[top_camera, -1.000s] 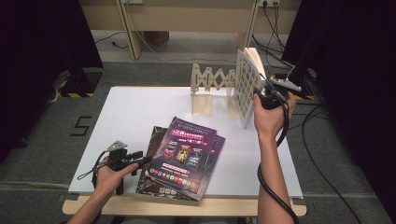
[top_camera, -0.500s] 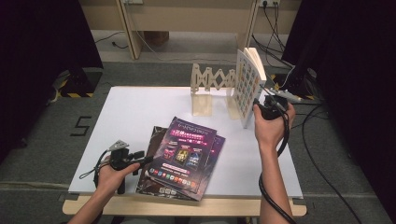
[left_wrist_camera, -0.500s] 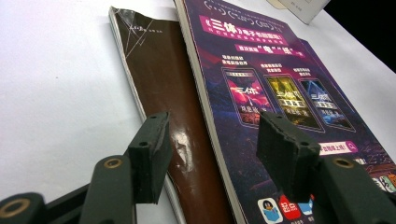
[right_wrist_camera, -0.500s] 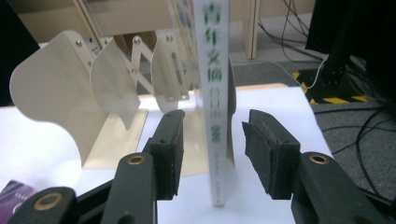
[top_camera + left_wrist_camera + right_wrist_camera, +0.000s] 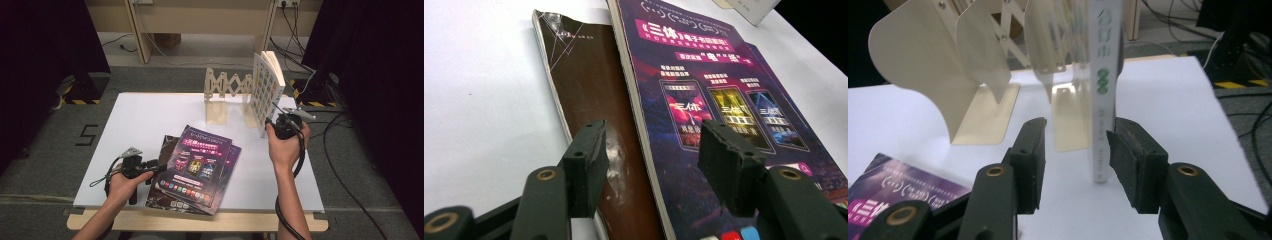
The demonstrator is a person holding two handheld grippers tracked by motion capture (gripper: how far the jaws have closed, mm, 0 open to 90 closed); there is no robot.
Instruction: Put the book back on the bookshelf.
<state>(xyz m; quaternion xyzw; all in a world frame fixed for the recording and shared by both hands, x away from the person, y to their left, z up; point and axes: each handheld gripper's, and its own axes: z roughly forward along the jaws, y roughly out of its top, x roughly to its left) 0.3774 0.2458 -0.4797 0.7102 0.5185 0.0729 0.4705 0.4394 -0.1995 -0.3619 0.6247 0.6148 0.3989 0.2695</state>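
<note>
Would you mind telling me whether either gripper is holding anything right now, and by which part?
Nothing is held. The left gripper is open over the purple magazine's edge; the right gripper is open around the upright book's spine.

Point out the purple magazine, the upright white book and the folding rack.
purple magazine (image 5: 199, 165): high view, middle of its cover.
upright white book (image 5: 1102, 75): right gripper view, on its spine.
folding rack (image 5: 226, 85): high view, on its zigzag lattice.
</note>
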